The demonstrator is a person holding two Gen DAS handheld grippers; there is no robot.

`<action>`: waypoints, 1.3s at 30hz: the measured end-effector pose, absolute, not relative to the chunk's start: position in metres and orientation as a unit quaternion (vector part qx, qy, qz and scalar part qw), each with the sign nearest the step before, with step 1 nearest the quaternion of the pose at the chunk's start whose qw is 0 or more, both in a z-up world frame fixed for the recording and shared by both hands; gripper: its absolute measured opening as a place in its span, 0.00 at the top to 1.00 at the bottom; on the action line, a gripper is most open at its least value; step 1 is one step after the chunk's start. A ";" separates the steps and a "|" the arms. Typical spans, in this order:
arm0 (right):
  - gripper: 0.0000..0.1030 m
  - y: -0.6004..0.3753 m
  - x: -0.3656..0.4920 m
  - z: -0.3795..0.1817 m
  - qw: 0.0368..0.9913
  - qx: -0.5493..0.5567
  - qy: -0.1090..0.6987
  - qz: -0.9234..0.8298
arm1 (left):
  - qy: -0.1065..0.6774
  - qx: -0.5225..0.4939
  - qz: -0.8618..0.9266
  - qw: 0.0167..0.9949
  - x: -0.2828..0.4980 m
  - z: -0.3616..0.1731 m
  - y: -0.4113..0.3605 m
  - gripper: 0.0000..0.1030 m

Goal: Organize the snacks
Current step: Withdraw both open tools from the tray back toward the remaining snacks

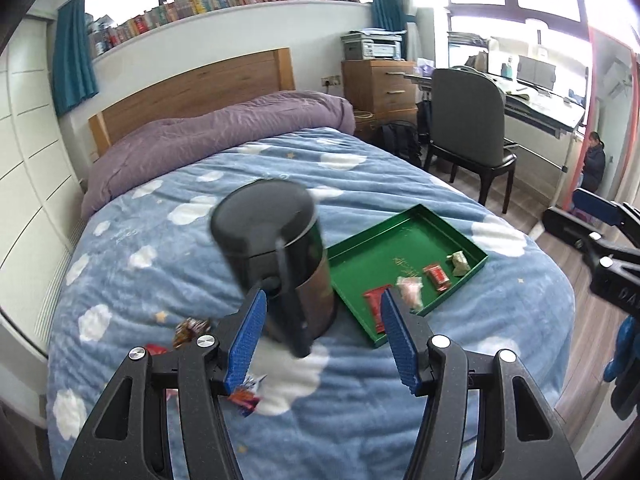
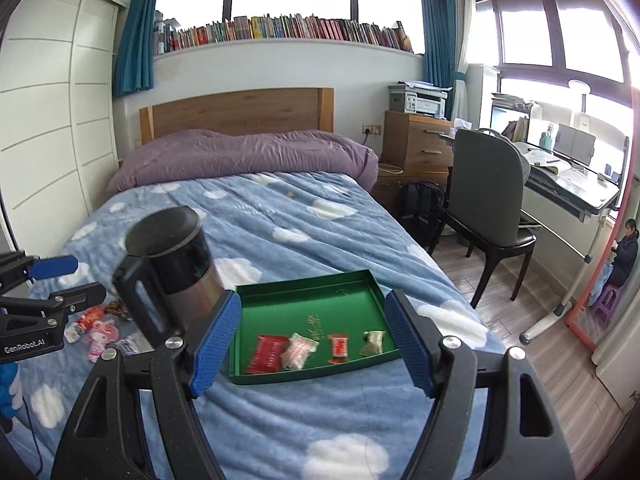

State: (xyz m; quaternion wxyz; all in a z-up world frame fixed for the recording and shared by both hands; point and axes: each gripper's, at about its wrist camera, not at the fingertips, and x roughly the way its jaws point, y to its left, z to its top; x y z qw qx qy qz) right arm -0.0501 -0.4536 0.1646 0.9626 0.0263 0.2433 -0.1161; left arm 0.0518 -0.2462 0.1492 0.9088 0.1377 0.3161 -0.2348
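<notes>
Dark cylindrical lidded jug (image 1: 276,256) smeared by motion blur, loose wrapped snacks (image 1: 244,394) on blue cloud-print blanket (image 1: 360,420) partly hidden behind left gripper's blue pad (image 1: 246,344), gold writing on green metal tray (image 2: 362,280) too small to read

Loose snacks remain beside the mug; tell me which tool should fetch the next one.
Left. Probably the left tool: open, empty, and nearest the loose wrappers, which lie on its side of the dark mug. The right tool, also open, faces the green tray.

Purple duvet (image 2: 244,156) against the wooden headboard (image 2: 240,112); books (image 2: 280,30) along the sill; grey chair (image 2: 486,200) at the desk (image 2: 576,188).
</notes>
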 end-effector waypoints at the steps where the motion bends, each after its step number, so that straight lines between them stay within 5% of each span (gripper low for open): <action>1: 0.00 -0.449 -0.052 0.166 0.964 0.027 0.240 -0.115 | 0.316 0.136 -0.228 0.911 0.050 0.148 -0.235 0.48; 19: 0.00 -0.328 -0.068 0.179 0.974 0.003 0.220 -0.048 | 0.327 0.093 -0.077 0.937 0.027 0.124 -0.027 0.48; 39: 0.00 -0.224 -0.048 0.104 0.951 -0.036 0.301 0.056 | 0.377 0.040 -0.065 0.923 -0.002 0.070 0.025 0.48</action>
